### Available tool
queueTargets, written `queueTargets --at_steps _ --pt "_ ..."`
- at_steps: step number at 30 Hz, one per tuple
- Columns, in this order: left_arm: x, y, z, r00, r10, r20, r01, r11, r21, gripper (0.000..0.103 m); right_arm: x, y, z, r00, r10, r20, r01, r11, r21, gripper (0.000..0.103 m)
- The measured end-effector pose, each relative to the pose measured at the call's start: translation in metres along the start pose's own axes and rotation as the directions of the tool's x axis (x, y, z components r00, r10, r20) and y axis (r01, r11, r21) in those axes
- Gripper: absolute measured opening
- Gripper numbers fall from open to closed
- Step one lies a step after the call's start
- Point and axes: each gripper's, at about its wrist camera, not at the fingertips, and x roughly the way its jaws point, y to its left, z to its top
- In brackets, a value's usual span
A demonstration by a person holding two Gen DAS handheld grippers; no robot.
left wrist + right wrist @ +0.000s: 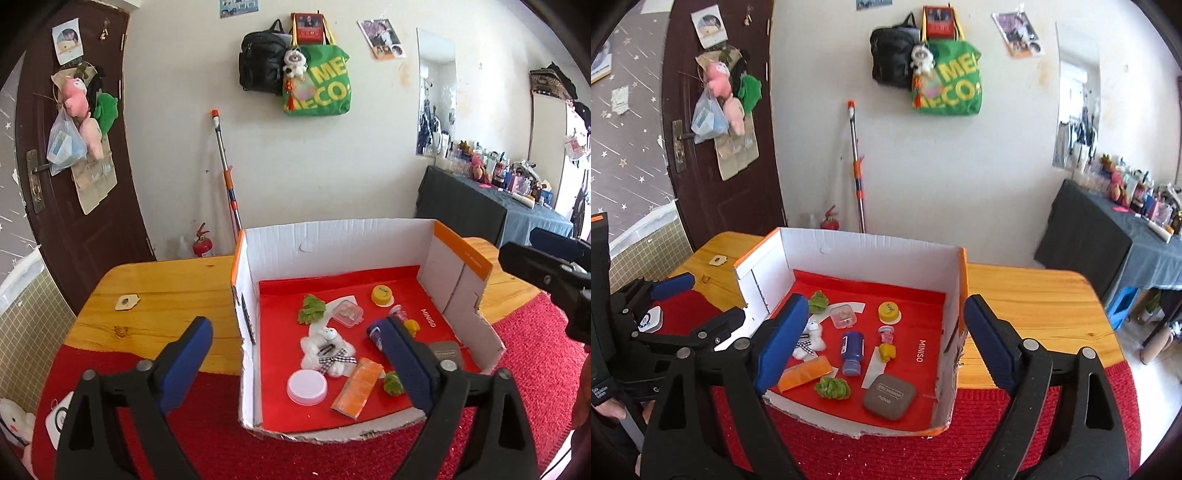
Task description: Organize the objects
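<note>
Inside the box (871, 247), on its red liner, the small things lie scattered: bottle (852, 352) near centre, long axis running from the back wall toward the torn front edge; grey case (889, 396) at the front right; white lid (307, 387) at the front left. Both tongs hover before the box front, released, nothing between them. Right tongs (882, 345) frame the bottle, so probably nearer; left tongs (299, 367) straddle the left wall.
</note>
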Motion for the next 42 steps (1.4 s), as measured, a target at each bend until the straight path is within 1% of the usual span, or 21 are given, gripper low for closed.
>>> queueTargets --at_steps 3,7,12,16,18,20,23,26,29,31,42 --pt "-0.001 -0.001 -0.008 1.000 -0.003 0.018 0.003 1.000 -0.015 0.099 -0.001 0.000 -0.012 1.000 0.004 0.015 -0.005 1.000 0.016 0.093" --pt "0.001 -0.002 -0.022 0.999 0.015 0.043 -0.014 1.000 -0.022 0.103 0.007 0.001 -0.030 1.000 0.000 0.023 0.000 1.000 0.019 0.093" --pt "0.014 0.000 -0.037 0.998 0.047 0.036 -0.046 0.998 -0.040 0.103 0.029 0.001 -0.052 1.000 -0.009 0.002 0.009 1.000 0.021 0.093" --pt "0.026 -0.001 -0.047 0.998 0.056 0.024 -0.055 0.998 -0.041 0.103 0.049 -0.001 -0.068 0.999 -0.016 -0.036 0.017 0.999 0.035 0.093" --pt "0.031 -0.002 -0.052 0.997 0.073 0.026 -0.072 0.997 -0.032 0.103 0.058 -0.004 -0.074 0.998 -0.013 -0.057 0.016 0.999 0.050 0.093" --pt "0.036 -0.003 -0.054 0.997 0.079 0.024 -0.078 0.997 -0.024 0.103 0.064 -0.004 -0.078 0.998 -0.010 -0.068 0.014 0.998 0.055 0.093" --pt "0.044 -0.002 -0.057 0.997 0.073 0.013 -0.073 0.997 -0.034 0.103 0.068 -0.004 -0.082 0.997 -0.036 -0.070 0.039 0.998 0.040 0.093" --pt "0.049 -0.003 -0.059 0.998 0.070 -0.001 -0.070 0.997 -0.031 0.103 0.072 -0.006 -0.086 0.996 -0.036 -0.077 0.040 0.998 0.046 0.093" --pt "0.049 -0.003 -0.060 0.998 0.058 0.002 -0.058 0.998 -0.031 0.103 0.071 -0.006 -0.087 0.996 -0.057 -0.068 0.059 0.998 0.033 0.093" --pt "0.049 -0.004 -0.060 0.998 0.057 0.004 -0.057 0.998 -0.029 0.103 0.072 -0.006 -0.087 0.996 -0.047 -0.075 0.050 0.998 0.032 0.094" --pt "0.048 -0.005 -0.060 0.999 0.053 0.009 -0.053 0.998 -0.028 0.103 0.072 -0.007 -0.087 0.996 -0.050 -0.071 0.053 0.998 0.034 0.094"
